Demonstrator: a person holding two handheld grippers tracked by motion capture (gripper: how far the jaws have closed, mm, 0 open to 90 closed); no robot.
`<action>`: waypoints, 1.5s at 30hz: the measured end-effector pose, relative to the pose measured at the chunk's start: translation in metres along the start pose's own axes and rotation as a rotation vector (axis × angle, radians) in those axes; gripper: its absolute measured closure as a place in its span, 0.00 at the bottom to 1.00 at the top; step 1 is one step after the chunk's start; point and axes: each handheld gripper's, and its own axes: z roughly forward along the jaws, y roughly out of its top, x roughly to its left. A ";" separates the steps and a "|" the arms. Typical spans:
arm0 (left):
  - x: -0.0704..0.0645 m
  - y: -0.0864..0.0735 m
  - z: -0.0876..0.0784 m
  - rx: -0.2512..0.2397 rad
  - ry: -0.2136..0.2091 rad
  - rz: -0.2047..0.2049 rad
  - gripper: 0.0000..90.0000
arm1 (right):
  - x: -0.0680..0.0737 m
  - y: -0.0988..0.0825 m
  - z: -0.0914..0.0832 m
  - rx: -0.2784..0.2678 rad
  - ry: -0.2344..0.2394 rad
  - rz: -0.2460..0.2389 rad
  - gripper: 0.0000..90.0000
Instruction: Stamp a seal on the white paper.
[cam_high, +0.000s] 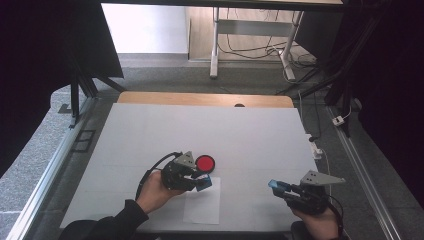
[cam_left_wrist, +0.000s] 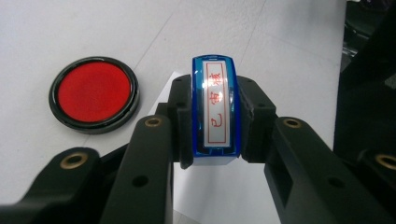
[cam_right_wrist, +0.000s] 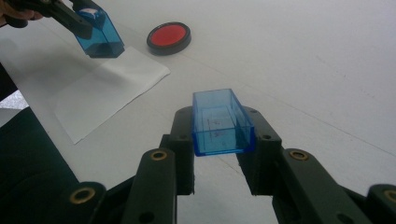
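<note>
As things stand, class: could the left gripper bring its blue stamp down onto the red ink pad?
Probably yes. The left gripper is shut on the blue stamp, the red ink pad lies open just beside it, and nothing stands between them.

Red ink pad (cam_high: 205, 163) just beside left gripper (cam_high: 202, 182); wide bare table (cam_high: 250, 135) beyond.
</note>
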 end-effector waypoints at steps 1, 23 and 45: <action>0.000 -0.001 0.002 0.006 0.002 0.003 0.78 | 0.000 0.000 0.000 0.000 0.000 0.000 0.76; 0.003 -0.010 0.024 0.089 0.016 0.003 0.78 | 0.000 0.000 0.000 0.000 0.004 -0.001 0.76; -0.006 -0.009 0.027 0.111 0.063 0.025 0.78 | 0.000 0.000 0.001 0.005 0.002 -0.002 0.76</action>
